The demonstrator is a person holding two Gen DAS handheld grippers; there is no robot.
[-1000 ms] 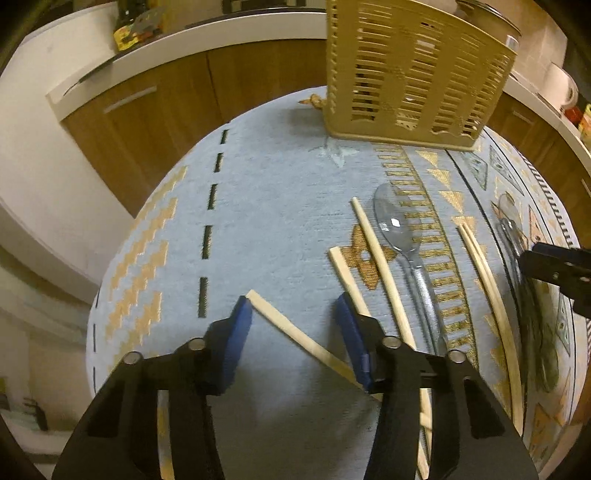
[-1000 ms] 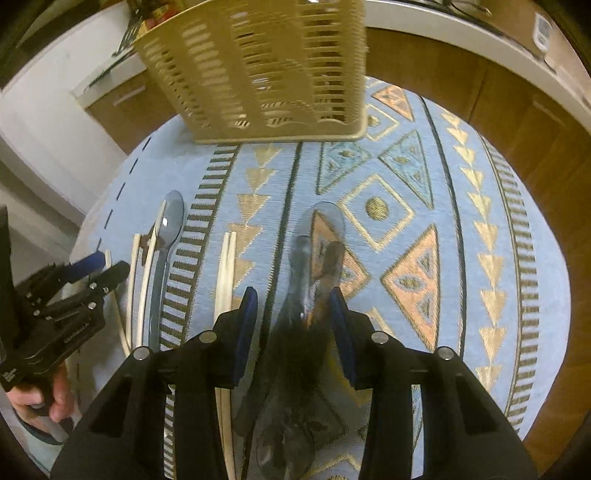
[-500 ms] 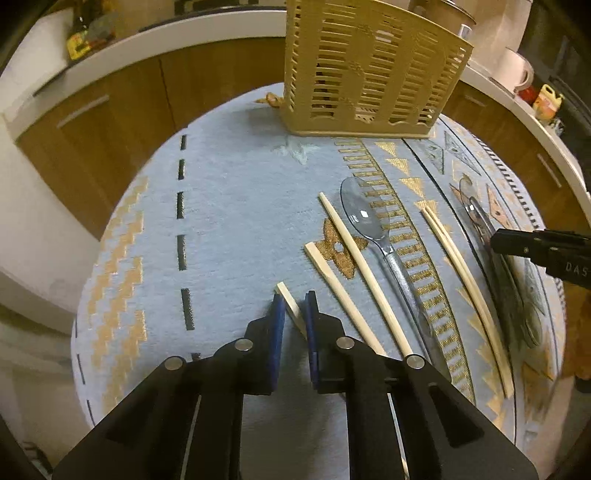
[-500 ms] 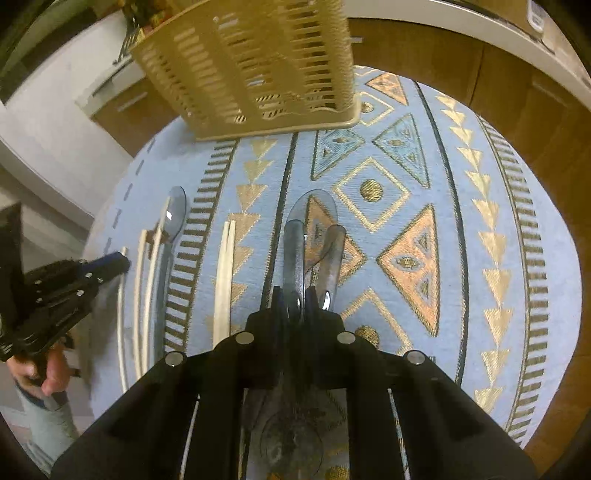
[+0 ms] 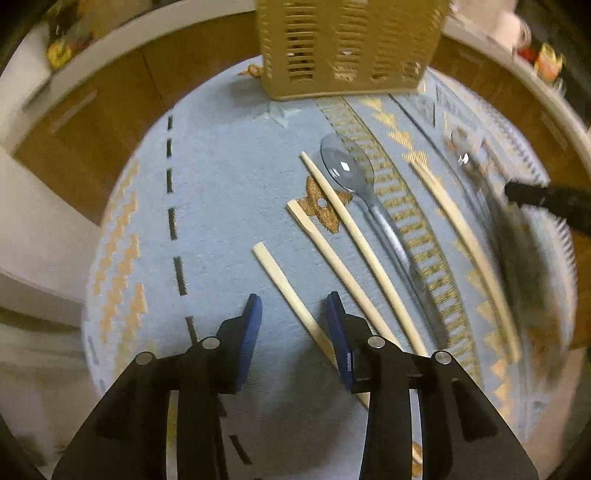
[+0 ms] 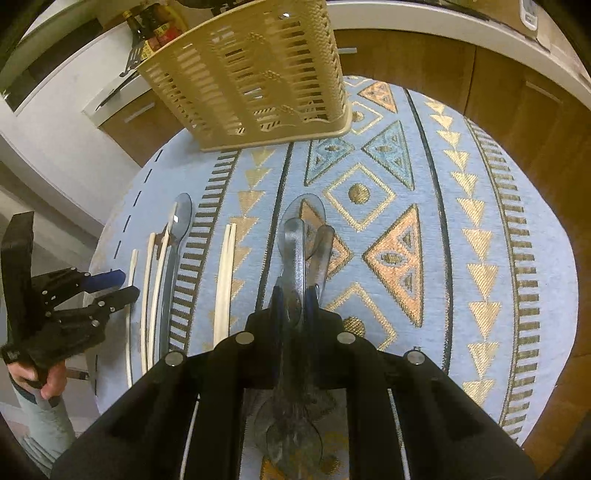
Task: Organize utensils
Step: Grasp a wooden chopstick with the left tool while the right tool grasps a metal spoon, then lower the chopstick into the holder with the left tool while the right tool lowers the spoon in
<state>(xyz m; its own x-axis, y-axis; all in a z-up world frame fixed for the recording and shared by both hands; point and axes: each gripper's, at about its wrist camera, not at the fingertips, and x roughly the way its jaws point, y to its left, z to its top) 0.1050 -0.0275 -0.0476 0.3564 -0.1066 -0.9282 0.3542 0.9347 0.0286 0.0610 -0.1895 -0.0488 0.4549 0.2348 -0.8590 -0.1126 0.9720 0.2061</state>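
Left wrist: chopstick (image 5: 291,295) between open jaws

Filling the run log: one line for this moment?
left gripper: open over chopstick | right gripper: shut on clear spoons | utensil basket: upright

A round table is covered by a light-blue patterned tablecloth (image 6: 480,206) with gold and orange triangles and a dashed black line near one edge. Brown wooden cabinets (image 6: 524,107) under a white countertop (image 6: 461,26) are seen behind. Bottles (image 6: 155,29) are stood on the counter, partly hidden.
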